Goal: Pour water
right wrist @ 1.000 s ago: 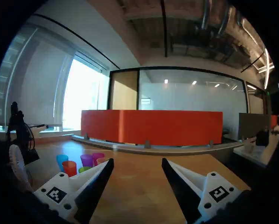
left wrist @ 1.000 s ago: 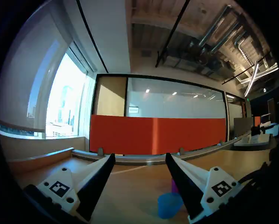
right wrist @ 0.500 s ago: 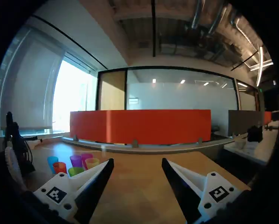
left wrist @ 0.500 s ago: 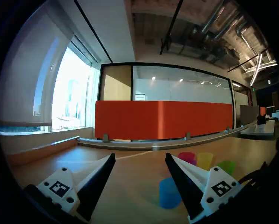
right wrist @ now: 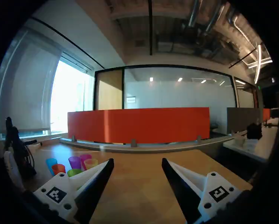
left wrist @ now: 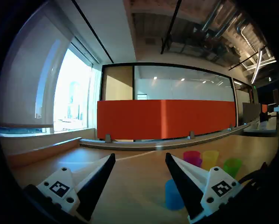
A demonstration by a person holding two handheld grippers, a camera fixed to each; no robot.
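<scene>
- Both spread wide, holding nothing: my left gripper [left wrist: 139, 154], my right gripper [right wrist: 137, 160].
- Coloured cups [right wrist: 75, 162] stand on the tabletop [right wrist: 139, 190], left of my right gripper, right of my left.

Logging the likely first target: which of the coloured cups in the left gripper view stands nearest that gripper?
The blue cup, low beside the left gripper's finger; the pink cup, yellow cup and green cup stand farther back.

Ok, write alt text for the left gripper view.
The left gripper, fingers open, hovers over a wooden table. A blue cup stands partly behind one finger, with a pink cup, a yellow cup and a green cup beyond; an orange partition crosses the background.
</scene>
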